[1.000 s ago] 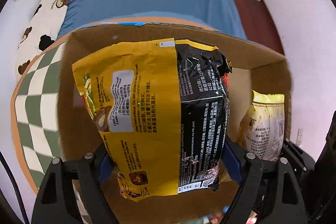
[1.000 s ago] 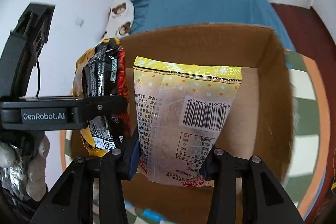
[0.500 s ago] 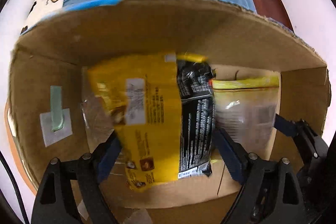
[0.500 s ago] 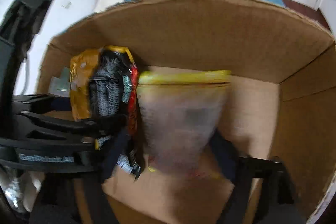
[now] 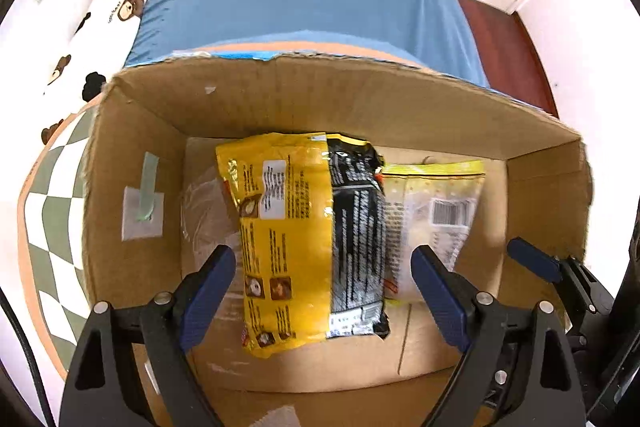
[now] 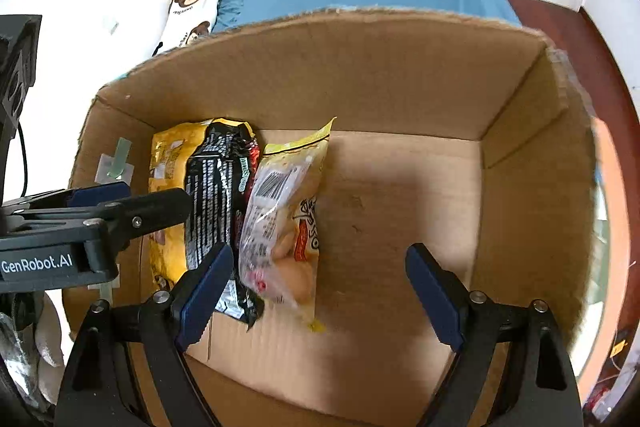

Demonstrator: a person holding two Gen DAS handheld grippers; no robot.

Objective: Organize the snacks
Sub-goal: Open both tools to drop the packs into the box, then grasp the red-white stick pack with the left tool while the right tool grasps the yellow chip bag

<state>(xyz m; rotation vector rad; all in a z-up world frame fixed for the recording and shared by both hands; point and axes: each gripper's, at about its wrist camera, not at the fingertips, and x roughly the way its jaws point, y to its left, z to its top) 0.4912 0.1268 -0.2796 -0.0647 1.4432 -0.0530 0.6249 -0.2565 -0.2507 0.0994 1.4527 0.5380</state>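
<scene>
1. Box: open-topped, takes the snacks.
2. Yellow-black bag lies at its left.
3. Pale bag leans against it (packed tight, I judge).
4. Left tool and right tool: both spread wide, holding nothing.

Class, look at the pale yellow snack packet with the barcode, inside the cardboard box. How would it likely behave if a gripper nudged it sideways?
The pale yellow packet stands on edge, leaning against the black and yellow packet, so a nudge would probably tip it flat. Its crinkled film suggests it is floppy and likely light. The glossy surface may slip between pads.
</scene>
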